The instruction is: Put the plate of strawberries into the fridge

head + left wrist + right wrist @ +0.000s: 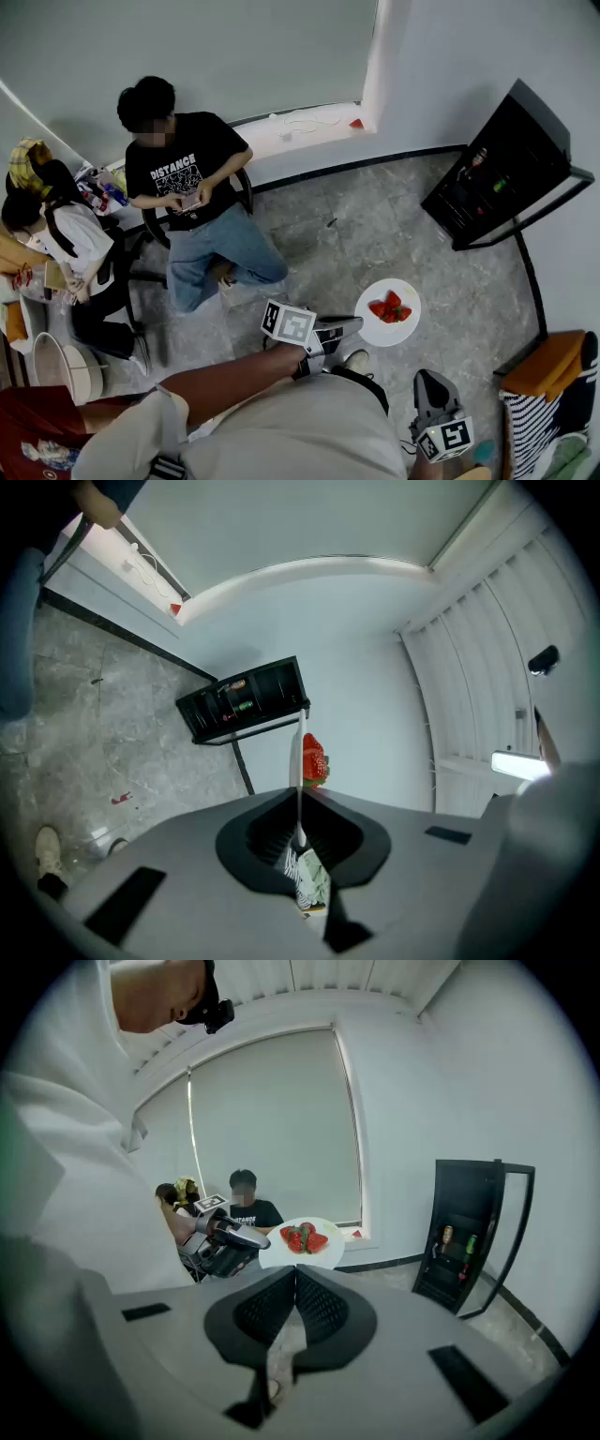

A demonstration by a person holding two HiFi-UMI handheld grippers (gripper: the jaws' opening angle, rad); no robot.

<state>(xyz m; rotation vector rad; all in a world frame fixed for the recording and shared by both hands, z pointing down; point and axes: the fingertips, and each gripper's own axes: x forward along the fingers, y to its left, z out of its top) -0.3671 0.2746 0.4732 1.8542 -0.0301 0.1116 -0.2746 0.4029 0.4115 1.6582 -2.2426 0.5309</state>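
A white plate [380, 330] with a few red strawberries [390, 307] is held over the grey stone floor. My left gripper [354, 325] is shut on its near rim. In the left gripper view the plate [299, 752] shows edge-on between the closed jaws of the left gripper [298, 808], with one strawberry [314, 759] beside it. My right gripper [427, 379] hangs lower right of the plate, shut and empty. In its own view the right gripper [295, 1279] looks at the plate [323, 1252] and the left gripper [225, 1237]. The black fridge [497, 169] stands at the far right, its glass door swung open.
A person in a black T-shirt [192, 187] sits on a chair at the left, and a second person [66, 244] sits beside them. A windowsill [309, 127] runs along the back wall. An orange-cushioned seat [548, 361] is at the lower right. Bottles stand on the fridge shelves [457, 1238].
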